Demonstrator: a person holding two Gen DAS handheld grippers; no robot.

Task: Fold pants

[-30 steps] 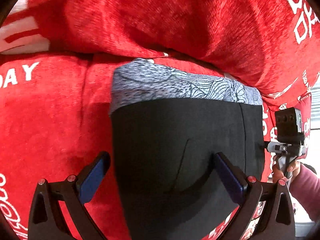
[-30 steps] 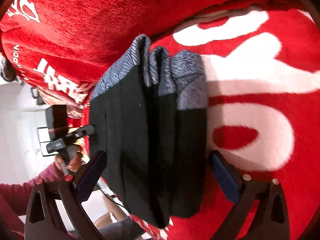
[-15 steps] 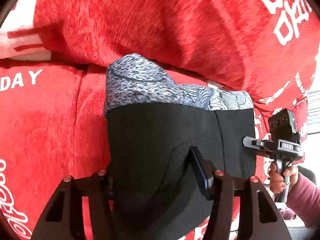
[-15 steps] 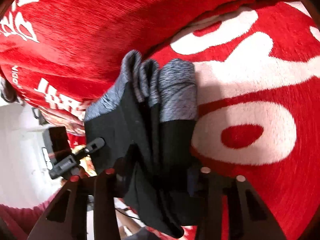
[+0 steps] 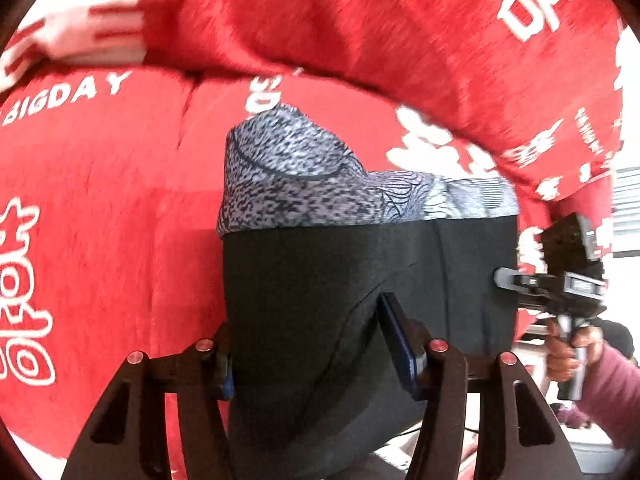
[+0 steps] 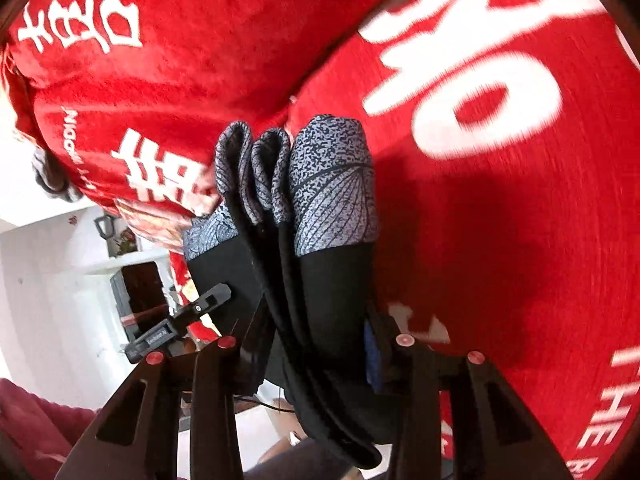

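Observation:
The folded black pants (image 5: 320, 288) with a grey patterned waistband (image 5: 304, 176) are held up off the red blanket (image 5: 100, 220). My left gripper (image 5: 308, 344) is shut on the pants' lower edge. My right gripper (image 6: 316, 340) is shut on the stacked folds of the pants (image 6: 332, 288), seen edge-on with the waistband (image 6: 332, 184) on top. The right gripper also shows in the left wrist view (image 5: 560, 284) at the pants' right side. The left gripper shows in the right wrist view (image 6: 180, 320).
The red blanket with white lettering (image 6: 500, 200) covers the sofa seat and backrest (image 5: 360, 20). A white room with a dark doorway (image 6: 140, 292) lies beyond the sofa edge. A hand in a pink sleeve (image 5: 592, 380) holds the right gripper.
Both grippers closed from open onto the folded pants and lifted them off the blanket, away from the backrest.

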